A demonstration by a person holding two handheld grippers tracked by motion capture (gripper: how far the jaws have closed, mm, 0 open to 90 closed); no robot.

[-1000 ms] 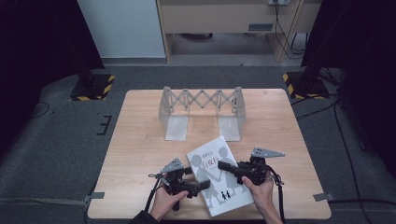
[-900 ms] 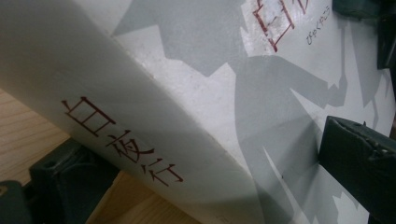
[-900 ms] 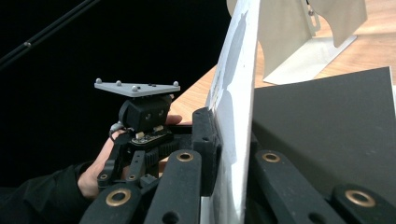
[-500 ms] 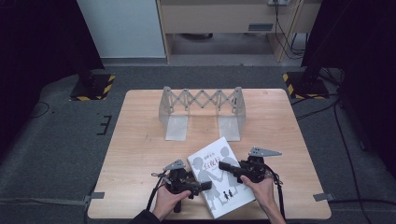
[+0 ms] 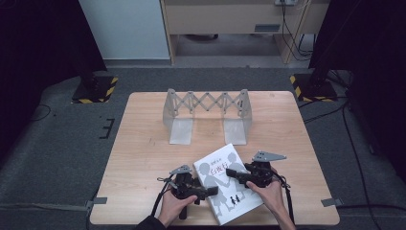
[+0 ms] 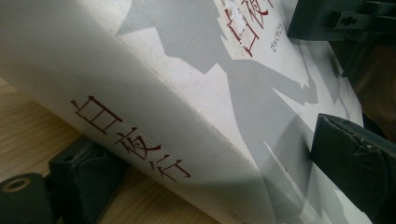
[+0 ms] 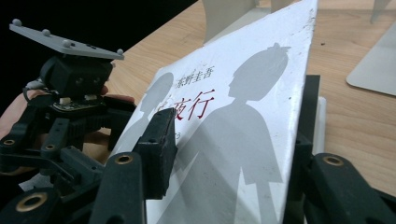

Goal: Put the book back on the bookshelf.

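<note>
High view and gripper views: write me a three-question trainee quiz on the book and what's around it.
1. True or false: the book stands upright in the metal rack.
2. What colour are the large characters on the book's spine?
3. The right gripper has its jaws: A) shut, clear of the book; B) apart, with the book's edge between them; C) clamped on the rack.

Key
1. False: it is at the near edge of the table, in front of the rack.
2. Red.
3. B: the jaws have just been opening, with the book's edge between them.
</note>
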